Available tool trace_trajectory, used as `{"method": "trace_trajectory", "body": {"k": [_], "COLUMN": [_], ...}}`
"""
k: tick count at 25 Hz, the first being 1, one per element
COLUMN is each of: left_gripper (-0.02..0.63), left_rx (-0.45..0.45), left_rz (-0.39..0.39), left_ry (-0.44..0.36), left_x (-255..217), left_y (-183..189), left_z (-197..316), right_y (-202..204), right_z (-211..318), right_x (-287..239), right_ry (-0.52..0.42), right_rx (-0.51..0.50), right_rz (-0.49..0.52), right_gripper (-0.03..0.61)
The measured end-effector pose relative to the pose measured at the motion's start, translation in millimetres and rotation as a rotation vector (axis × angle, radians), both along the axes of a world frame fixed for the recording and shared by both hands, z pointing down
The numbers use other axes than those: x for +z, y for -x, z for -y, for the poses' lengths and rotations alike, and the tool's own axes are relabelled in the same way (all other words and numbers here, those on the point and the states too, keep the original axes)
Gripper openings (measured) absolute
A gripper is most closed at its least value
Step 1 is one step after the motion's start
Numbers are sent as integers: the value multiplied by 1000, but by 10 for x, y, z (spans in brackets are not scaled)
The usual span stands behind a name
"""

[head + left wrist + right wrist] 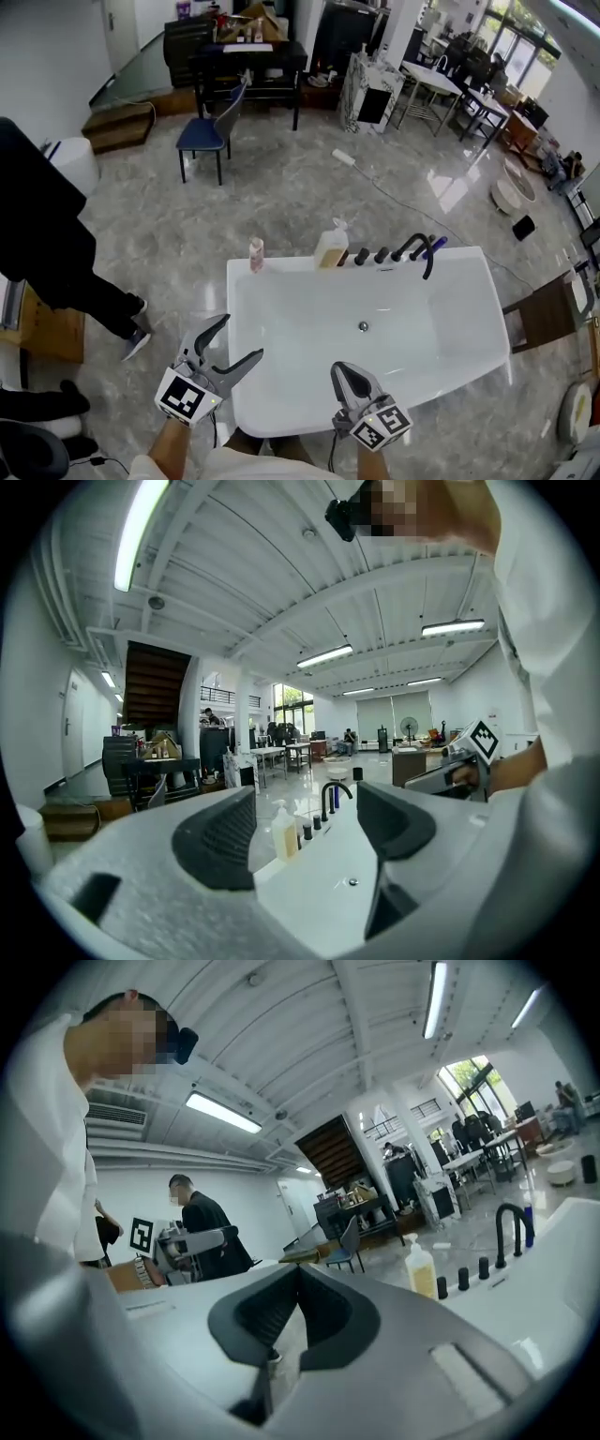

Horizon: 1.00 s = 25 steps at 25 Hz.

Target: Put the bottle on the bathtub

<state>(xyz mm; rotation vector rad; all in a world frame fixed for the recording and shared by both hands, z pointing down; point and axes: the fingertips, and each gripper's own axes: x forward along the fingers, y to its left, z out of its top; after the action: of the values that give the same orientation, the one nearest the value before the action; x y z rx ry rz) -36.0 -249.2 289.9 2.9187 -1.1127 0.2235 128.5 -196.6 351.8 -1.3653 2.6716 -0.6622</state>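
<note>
- At the centre of the head view, a white bathtub (469, 309) stands on a glossy grey floor, with a drain (363, 326) in its base.
- On the tub's far rim, a yellowish pump bottle (330, 248) stands upright, just left of a row of black knobs (362, 256).
- Further right along that rim, a black faucet (419, 251) arches over the basin.
- Near the rim's left corner, a small pink bottle (256, 255) stands upright, apart from the pump bottle.
- At the lower left, the left gripper (242, 336) hovers by the tub's near left corner. Its jaws are spread wide with nothing between them, and its own view looks through the gap at the pump bottle (283, 832) and faucet (330, 797).
- At the bottom centre, the right gripper (345, 375) hangs over the tub's near rim. Its jaws are together and hold nothing, as the right gripper view (298, 1271) shows.
- Neither gripper touches either bottle.
- At the left edge, a person in dark clothes (52, 244) stands beside the tub.
- In the upper left, a blue chair (211, 131) faces a dark table.
</note>
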Motion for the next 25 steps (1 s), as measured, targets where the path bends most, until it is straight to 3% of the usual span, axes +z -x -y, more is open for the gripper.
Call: {"method": "trace_trajectory", "body": {"k": [5,9,12,25], "left_gripper": [198,130,11,0], "left_rx": [-55,-67,-70,-56], "left_rz": [-22,-27,-13,-54], "left_ry": [-48,-27,-38,-53], "left_x": [-224,-200,-219,-378], "left_y": [110,175,184,174], "left_z": [-88,-167,-253,-335], "right_y": [132,255,306,424], "right_z": [-14,-49,-56,-77], "right_x": [-336,-389,-522,-630], "right_ry": [-73,-90,-122,-160], "right_rx": [-30,-44,-49,-78], "right_rz": [-10,-16,-25,-72], "right_gripper": [9,9,9,8]}}
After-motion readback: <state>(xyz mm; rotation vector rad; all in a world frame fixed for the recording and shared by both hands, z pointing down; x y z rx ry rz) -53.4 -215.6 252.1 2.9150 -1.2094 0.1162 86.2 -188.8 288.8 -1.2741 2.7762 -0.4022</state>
